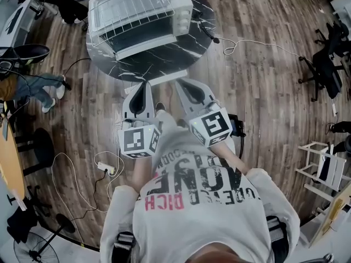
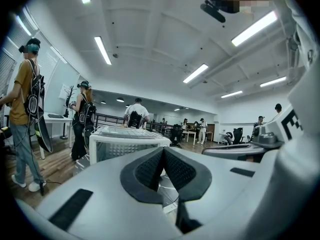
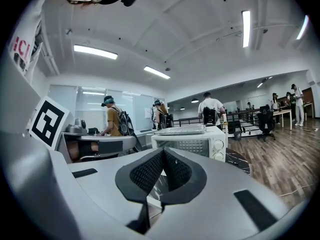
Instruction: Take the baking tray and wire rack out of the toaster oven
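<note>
A white toaster oven (image 1: 140, 15) stands on a round black marble table (image 1: 159, 62), its glass front turned toward me. A wire rack (image 1: 129, 4) lies flat on the oven's top, on what looks like a tray. In the gripper views the oven (image 2: 125, 144) (image 3: 192, 141) sits straight ahead of the jaws. My left gripper (image 1: 147, 85) and right gripper (image 1: 181, 82) hang side by side at the table's near edge, short of the oven. Both are shut, black pads (image 2: 150, 169) (image 3: 147, 171) pressed together with nothing between them.
A cable (image 1: 236, 44) trails off the table's right side. A power strip (image 1: 107, 169) and cords lie on the wood floor at the left. Office chairs (image 1: 326, 64) and a white stand (image 1: 321, 163) are at the right. Several people (image 2: 25, 104) stand around the room.
</note>
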A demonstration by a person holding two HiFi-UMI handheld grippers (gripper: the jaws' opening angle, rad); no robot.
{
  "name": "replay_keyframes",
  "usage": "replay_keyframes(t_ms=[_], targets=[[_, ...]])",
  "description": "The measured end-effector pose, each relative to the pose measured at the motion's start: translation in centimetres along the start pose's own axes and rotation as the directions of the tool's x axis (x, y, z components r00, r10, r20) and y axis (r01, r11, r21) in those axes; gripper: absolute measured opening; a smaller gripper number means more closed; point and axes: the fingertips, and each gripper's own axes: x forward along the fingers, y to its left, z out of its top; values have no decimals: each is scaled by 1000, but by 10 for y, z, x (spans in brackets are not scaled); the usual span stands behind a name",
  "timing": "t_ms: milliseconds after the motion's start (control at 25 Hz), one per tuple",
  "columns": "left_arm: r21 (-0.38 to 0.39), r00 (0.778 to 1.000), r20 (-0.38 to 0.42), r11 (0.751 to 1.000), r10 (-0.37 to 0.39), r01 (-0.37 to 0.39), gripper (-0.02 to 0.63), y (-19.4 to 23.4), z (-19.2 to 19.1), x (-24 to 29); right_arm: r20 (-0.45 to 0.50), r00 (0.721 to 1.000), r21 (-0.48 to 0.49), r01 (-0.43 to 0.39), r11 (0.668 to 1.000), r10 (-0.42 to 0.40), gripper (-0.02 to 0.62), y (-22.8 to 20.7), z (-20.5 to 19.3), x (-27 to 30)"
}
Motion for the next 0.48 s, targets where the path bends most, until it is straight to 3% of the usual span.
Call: replay_keyframes(t_ms=[480], targets=[[-29, 1000, -14, 999, -25, 24, 3, -4, -2, 7, -25, 1000, 19, 2, 1000, -2, 2, -7, -3, 2]])
